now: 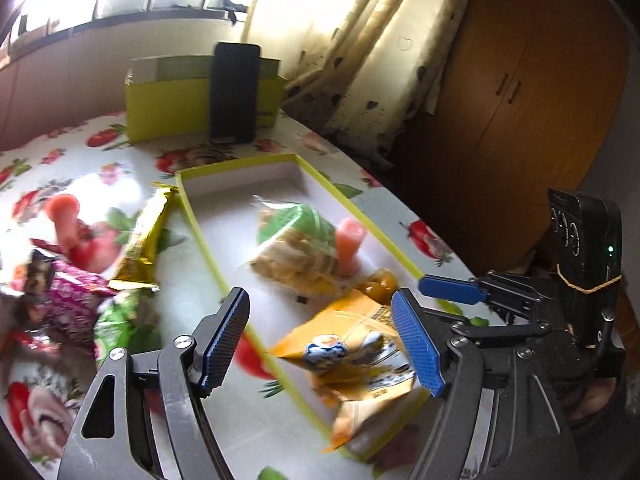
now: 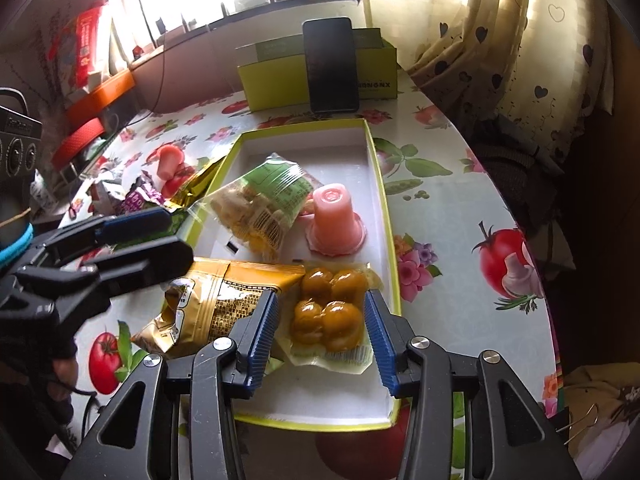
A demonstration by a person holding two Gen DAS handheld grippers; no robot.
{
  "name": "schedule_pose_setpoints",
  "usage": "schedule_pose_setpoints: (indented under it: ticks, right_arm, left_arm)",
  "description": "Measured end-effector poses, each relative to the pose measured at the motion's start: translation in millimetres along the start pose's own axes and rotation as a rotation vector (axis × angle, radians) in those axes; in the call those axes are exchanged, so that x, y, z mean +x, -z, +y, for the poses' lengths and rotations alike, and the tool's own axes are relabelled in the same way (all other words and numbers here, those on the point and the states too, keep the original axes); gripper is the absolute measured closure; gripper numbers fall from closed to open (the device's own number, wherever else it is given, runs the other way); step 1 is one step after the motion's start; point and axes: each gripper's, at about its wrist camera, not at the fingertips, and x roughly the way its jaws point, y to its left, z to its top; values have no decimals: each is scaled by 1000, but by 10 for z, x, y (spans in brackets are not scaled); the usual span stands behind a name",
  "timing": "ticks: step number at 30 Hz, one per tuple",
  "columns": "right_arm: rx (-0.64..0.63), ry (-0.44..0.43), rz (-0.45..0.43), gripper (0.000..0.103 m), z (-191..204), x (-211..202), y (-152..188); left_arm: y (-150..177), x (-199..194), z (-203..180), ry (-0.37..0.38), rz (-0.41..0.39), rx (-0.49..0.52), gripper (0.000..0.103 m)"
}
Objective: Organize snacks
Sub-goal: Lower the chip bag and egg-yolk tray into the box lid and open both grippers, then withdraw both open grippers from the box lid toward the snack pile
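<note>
A white tray with a yellow rim lies on the flowered tablecloth. In it are a green-labelled clear bag of crackers, an upturned pink jelly cup and a clear packet of brown balls. My right gripper is shut on that packet, a pad on each side. An orange snack bag lies across the tray's near left rim. My left gripper hangs over the bag, open wide, pads clear of it. The bag and left gripper also show in the right wrist view.
Left of the tray lie a gold bar packet, a second pink jelly cup, magenta packets and a green packet. A phone leans on a yellow-green box at the back. The table edge curves past the tray's right side.
</note>
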Motion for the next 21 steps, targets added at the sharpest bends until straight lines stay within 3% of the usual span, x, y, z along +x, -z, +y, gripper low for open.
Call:
schedule_pose_setpoints:
  ticks: [7,11,15,21]
  right_arm:
    - [21,-14,-23,60,-20,-143,23]
    - [-30,-57,-10,60,123,-199,80]
    - [-41,-41,2,60,180,-131,117]
    - [-25,-19,-13,60,142,-193,102]
  left_arm:
    - [78,-142,79,-41,5,6,29]
    - [167,-106,32,-54,63,55,29]
    - [263,21,-36,-107,131,100,29]
    - [316,57,-120,-75,150,122,29]
